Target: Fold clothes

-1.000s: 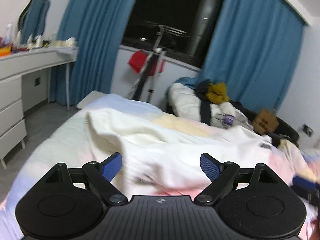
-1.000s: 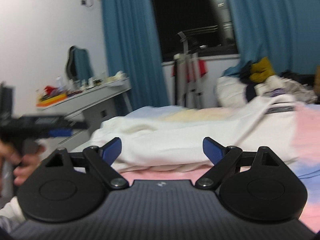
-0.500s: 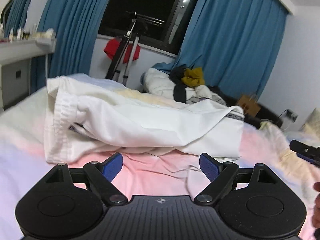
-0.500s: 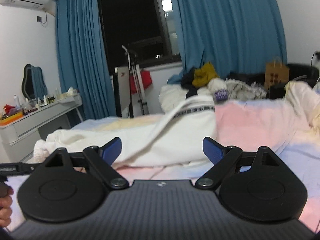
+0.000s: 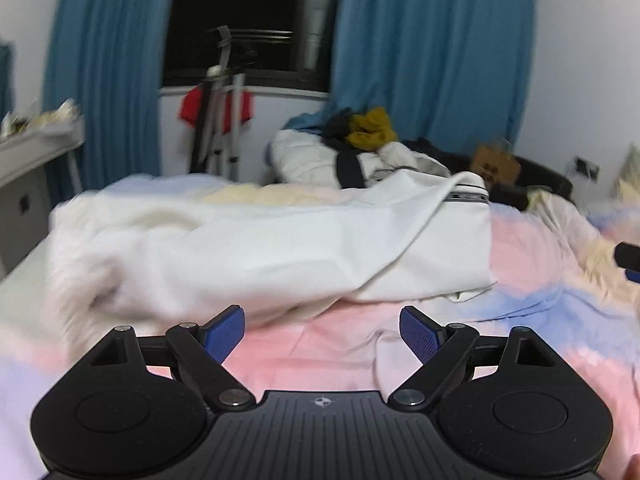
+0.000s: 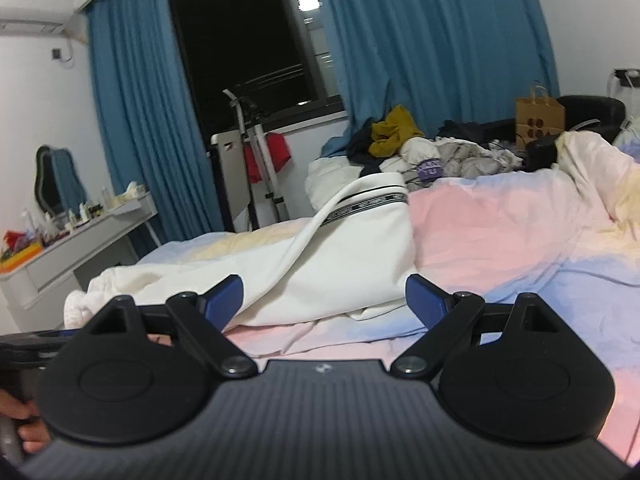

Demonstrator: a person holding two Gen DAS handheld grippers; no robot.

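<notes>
A white garment [image 6: 340, 264] lies crumpled across the pastel pink-and-blue bedcover [image 6: 520, 248], its waistband raised at the far end. The band [image 6: 368, 200] carries a dark strip of repeated lettering, too small to read. Behind it, on a heap of clothes [image 6: 440, 152], a purple patch shows pale letters — possibly "AN" over "U", though the view is too soft to be sure. A brown paper bag [image 6: 538, 122] with dark round marks stands by the far wall; its contents are hidden.

The left gripper [image 5: 322, 330] hangs over bare bedcover just short of the garment's near edge, jaws spread wide with nothing between them. The right gripper [image 6: 324, 298] is likewise wide open and empty — the garment's near fold lies just beyond its blue pads [image 6: 424, 300], apart from them.
</notes>
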